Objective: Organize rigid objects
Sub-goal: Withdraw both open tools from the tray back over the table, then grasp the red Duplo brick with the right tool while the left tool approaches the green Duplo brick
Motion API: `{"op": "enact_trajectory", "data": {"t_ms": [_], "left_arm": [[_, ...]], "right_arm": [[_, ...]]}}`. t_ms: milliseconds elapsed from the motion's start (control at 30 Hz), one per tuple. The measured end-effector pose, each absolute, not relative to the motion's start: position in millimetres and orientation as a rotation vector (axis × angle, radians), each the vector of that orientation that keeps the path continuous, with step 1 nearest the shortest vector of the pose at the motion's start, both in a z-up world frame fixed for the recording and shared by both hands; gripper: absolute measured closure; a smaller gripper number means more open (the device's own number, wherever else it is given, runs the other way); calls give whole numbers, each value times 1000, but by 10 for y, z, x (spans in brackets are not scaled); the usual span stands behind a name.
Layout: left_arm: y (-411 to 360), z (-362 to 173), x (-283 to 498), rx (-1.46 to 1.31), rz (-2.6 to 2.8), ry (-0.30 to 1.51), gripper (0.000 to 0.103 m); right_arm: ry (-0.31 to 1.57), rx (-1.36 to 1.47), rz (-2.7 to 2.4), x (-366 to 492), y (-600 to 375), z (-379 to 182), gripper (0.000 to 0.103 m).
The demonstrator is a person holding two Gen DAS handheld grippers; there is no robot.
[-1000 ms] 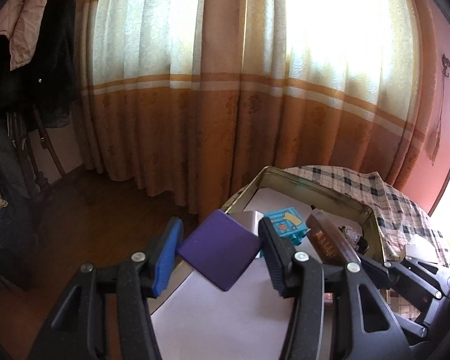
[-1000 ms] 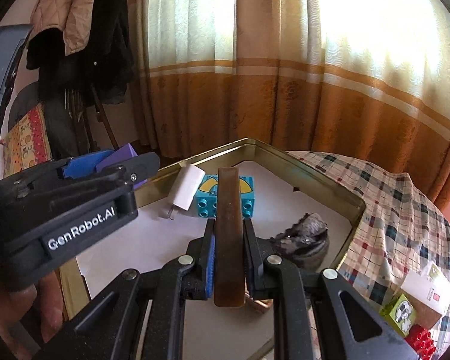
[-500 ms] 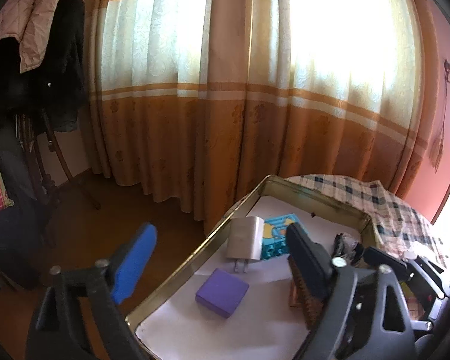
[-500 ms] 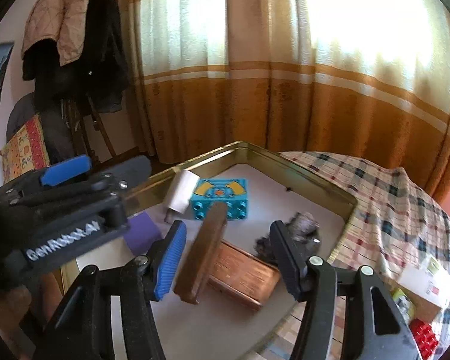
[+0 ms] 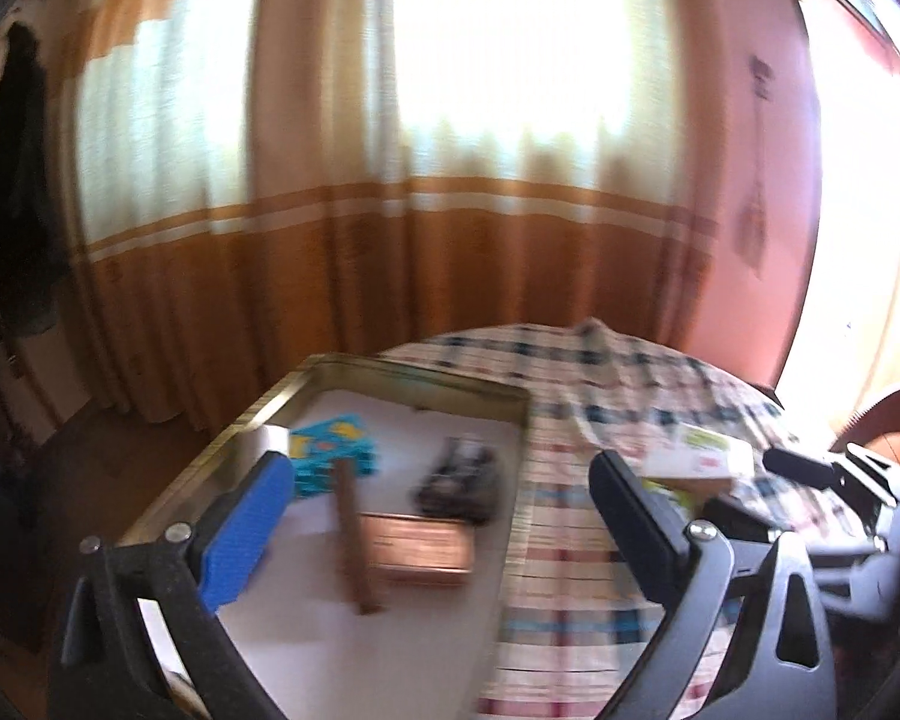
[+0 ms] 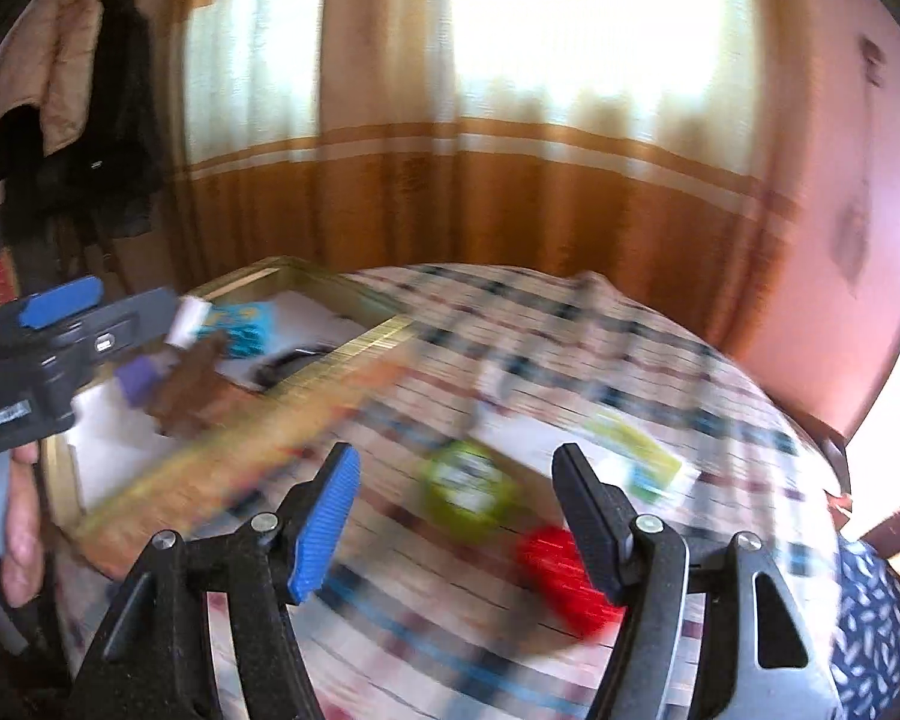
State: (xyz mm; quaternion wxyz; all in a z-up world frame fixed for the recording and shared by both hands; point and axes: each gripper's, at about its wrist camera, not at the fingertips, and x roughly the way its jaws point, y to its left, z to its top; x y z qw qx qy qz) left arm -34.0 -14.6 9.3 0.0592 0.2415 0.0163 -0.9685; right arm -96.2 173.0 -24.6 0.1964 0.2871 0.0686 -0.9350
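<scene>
Both views are motion-blurred.

Left gripper (image 5: pixel 444 513): jaws wide and opening, nothing held between the pads. It hangs over the near right part of the metal tray (image 5: pixel 414 367), which sits on a table covered by a checked tablecloth (image 5: pixel 618 384).

Tray contents, seen from the left wrist: a turquoise toy brick (image 5: pixel 333 462) at the far left; a long brown wooden strip (image 5: pixel 354 540) lying with one end on a flat brown box (image 5: pixel 417 546); a dark crumpled item (image 5: pixel 462 477) beyond the box, too blurred to identify. A purple block (image 6: pixel 141 378) and a white charger (image 6: pixel 185 324) show in the right wrist view at the tray's left side.

Right gripper (image 6: pixel 456 516): jaws apart and opening, empty. It is over the tablecloth to the right of the tray. Between its fingers on the cloth lie a green round-faced item (image 6: pixel 468 489) and a red toy brick (image 6: pixel 564 570); a white carton (image 6: pixel 576 450) lies just beyond them.

A person's hand (image 6: pixel 21 516) grips the left tool's handle
</scene>
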Motion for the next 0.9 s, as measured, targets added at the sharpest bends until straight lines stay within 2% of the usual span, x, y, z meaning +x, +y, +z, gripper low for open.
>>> {"op": "enact_trajectory", "data": {"t_ms": [167, 300, 733, 767, 833, 867, 900], "left_arm": [[180, -4, -500, 858, -3006, 36, 1], [365, -106, -631, 896, -2998, -57, 1], [482, -263, -787, 974, -2963, -139, 1], [490, -269, -795, 977, -2962, -142, 1], [501, -279, -799, 987, -2964, -149, 1], [506, -282, -800, 990, -2965, -151, 1], [506, -279, -802, 993, -2967, -151, 1]], "right_arm": [[130, 871, -2662, -1084, 2082, -300, 34], [125, 919, -2643, -1149, 2152, -363, 34], [133, 1161, -2498, -1398, 2063, -657, 34], [135, 1180, -2486, -1412, 2051, -683, 37], [144, 1204, -2466, -1426, 2022, -716, 53], [155, 1214, -2458, -1429, 2005, -730, 64], [170, 1219, -2452, -1426, 1983, -739, 68]]}}
